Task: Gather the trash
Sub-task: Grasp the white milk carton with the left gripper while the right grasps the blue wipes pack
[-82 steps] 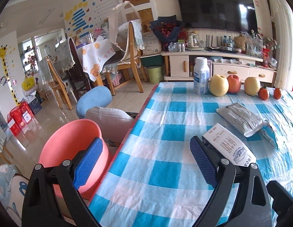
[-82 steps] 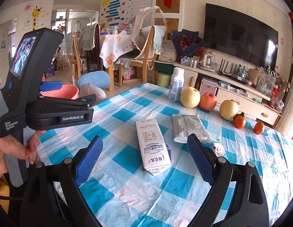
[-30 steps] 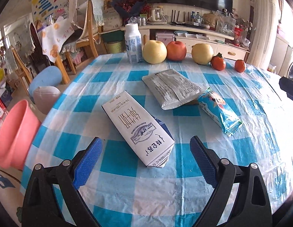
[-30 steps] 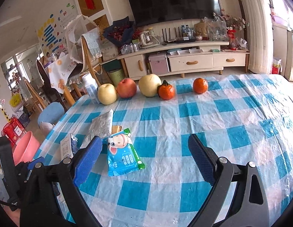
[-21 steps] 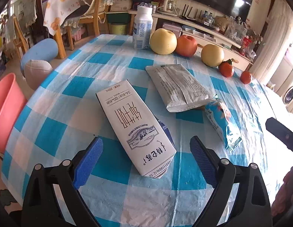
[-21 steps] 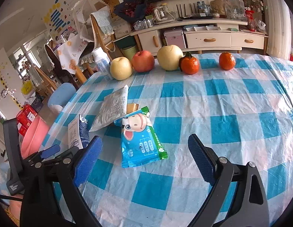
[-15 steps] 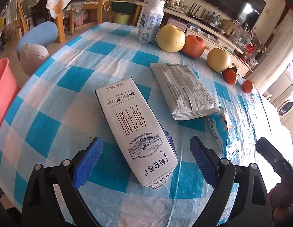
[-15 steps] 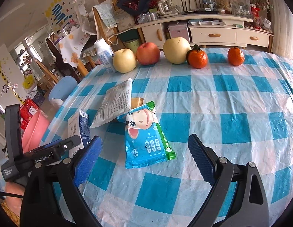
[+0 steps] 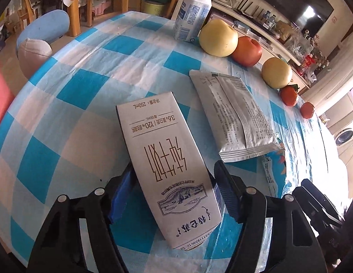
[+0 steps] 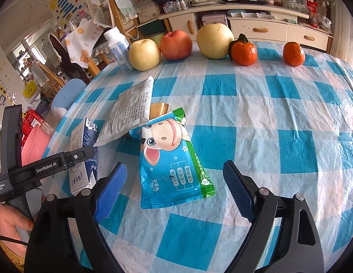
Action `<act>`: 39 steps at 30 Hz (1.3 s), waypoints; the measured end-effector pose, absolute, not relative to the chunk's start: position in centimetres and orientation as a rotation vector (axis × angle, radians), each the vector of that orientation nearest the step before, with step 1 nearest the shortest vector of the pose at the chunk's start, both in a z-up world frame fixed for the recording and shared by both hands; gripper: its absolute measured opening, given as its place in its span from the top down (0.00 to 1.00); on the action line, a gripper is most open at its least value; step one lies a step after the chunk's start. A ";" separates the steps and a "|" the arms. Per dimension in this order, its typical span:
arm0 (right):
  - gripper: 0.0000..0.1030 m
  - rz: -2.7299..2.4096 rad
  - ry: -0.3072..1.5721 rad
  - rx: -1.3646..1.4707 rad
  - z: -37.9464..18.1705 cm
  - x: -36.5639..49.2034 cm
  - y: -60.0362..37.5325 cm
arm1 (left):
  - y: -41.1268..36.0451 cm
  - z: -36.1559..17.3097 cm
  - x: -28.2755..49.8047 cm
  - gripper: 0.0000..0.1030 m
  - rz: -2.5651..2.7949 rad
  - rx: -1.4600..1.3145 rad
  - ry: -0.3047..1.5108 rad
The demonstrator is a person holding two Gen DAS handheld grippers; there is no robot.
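Note:
A white milk carton [image 9: 167,159] lies on the blue checked tablecloth [image 9: 85,84]. My left gripper [image 9: 174,193] has its blue pads against both sides of the carton's near end. The carton also shows in the right wrist view [image 10: 82,157] behind the left gripper's body. A silver foil packet [image 9: 233,116] lies beyond it. A blue snack bag with a cartoon cow [image 10: 171,159] lies in front of my right gripper [image 10: 174,188], which is open and empty just short of the bag.
A white bottle [image 9: 192,9], two yellow pears [image 10: 215,37], a red apple [image 10: 176,44] and two tangerines [image 10: 244,50] line the far table edge. A pink bin [image 10: 35,143] stands off the table's left side. Chairs and a TV cabinet stand beyond.
My left gripper has moved forward and closed its jaws around the milk carton's near end. My right gripper has come down closer to the blue snack bag, still open.

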State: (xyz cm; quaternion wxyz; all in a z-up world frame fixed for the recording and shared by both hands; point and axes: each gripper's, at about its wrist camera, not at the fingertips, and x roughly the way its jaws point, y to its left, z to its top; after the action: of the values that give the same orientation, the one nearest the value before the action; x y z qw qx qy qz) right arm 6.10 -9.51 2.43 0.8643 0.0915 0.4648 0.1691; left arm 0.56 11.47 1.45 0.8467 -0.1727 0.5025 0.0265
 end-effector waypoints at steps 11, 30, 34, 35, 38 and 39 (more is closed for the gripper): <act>0.30 0.350 0.997 0.171 1.5 6.8 -8.9 | 12.1 2.0 -0.1 0.47 0.025 -0.380 1.027; 0.51 0.360 0.964 0.126 1.3 6.2 -8.6 | 15.3 3.4 -3.7 0.47 -0.032 -0.441 0.930; 0.54 0.355 0.949 0.115 1.4 5.8 -8.6 | 16.3 3.4 -4.3 0.47 -0.047 -0.451 0.907; 0.55 0.354 0.946 0.117 1.4 5.6 -8.8 | 16.6 3.4 -4.5 0.47 -0.051 -0.458 0.902; 0.57 0.341 0.936 0.125 1.5 5.1 -9.2 | 17.4 3.3 -4.8 0.47 -0.062 -0.470 0.887; 0.58 0.335 0.932 0.127 1.6 5.0 -9.3 | 17.6 3.3 -4.8 0.47 -0.064 -0.472 0.884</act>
State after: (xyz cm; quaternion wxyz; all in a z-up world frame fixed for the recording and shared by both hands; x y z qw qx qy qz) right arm 5.01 -9.35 1.59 0.8779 0.0611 0.4470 0.1607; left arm -4.79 17.63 3.26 0.8765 -0.2261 0.4238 -0.0306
